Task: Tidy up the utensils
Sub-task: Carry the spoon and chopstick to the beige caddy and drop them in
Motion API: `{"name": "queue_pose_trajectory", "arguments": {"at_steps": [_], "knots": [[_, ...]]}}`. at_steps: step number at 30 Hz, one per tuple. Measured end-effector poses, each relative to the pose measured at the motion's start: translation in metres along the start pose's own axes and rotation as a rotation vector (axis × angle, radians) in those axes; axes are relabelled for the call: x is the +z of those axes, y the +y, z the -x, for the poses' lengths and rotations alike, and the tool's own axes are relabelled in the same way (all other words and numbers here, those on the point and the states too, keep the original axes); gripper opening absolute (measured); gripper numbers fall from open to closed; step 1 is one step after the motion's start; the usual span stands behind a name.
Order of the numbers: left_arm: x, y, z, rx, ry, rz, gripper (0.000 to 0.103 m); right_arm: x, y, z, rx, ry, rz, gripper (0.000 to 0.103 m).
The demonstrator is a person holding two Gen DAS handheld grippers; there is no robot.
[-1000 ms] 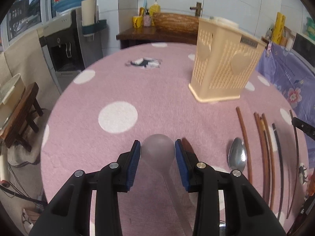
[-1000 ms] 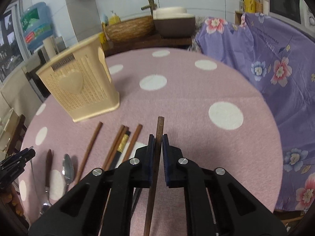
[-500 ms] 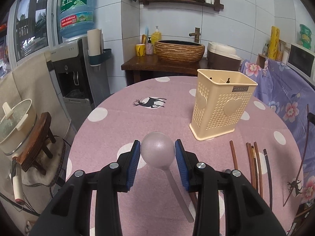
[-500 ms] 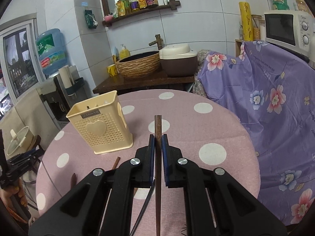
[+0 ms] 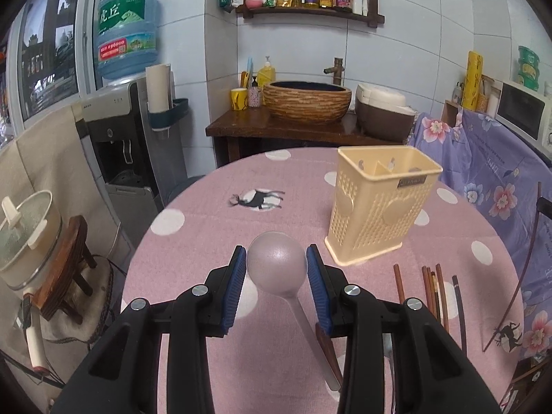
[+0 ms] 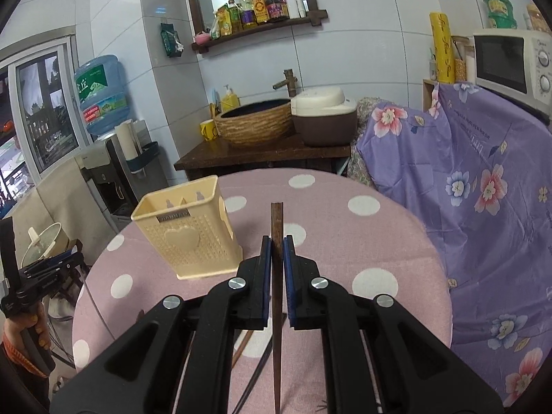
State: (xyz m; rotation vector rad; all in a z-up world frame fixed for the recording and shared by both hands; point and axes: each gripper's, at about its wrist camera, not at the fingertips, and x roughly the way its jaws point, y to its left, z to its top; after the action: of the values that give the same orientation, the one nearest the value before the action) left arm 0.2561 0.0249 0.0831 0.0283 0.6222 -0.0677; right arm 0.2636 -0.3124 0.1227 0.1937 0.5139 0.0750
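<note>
My left gripper (image 5: 277,258) is shut on the round bowl of a translucent plastic spoon (image 5: 277,265), held above the pink dotted table (image 5: 207,241); the spoon's handle hangs back toward me. My right gripper (image 6: 274,243) is shut on a dark wooden chopstick (image 6: 276,220) that points up and forward. The cream utensil holder (image 5: 379,210) stands upright ahead and to the right of the left gripper; in the right wrist view the holder (image 6: 186,231) is ahead to the left. Several brown chopsticks (image 5: 431,286) lie on the cloth below the holder.
A wooden stand with a woven basin (image 5: 307,101) and a rice cooker (image 5: 383,114) is behind the table. A purple floral cover (image 6: 483,207) lies to the right. A water dispenser (image 5: 127,131) and a pot on a stool (image 5: 24,238) are left. A person's hand (image 6: 20,331) holds the other gripper.
Both grippers have risen off the table with their utensils and tilted up, so the wall and shelf come into view. The spoon and the chopstick stay clamped.
</note>
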Motion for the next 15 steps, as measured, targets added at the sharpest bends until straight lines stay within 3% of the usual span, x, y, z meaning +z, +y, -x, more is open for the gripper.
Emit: {"name": "queue_pose_trajectory", "arguments": {"at_steps": [5, 15], "knots": [[0.048, -0.009, 0.013, 0.016, -0.095, -0.022, 0.036, 0.047, 0.018, 0.008, 0.004, -0.072, 0.038, 0.008], [0.167, -0.037, 0.027, 0.002, -0.3, 0.011, 0.036, 0.181, 0.076, 0.02, 0.064, -0.24, 0.037, 0.008]]}}
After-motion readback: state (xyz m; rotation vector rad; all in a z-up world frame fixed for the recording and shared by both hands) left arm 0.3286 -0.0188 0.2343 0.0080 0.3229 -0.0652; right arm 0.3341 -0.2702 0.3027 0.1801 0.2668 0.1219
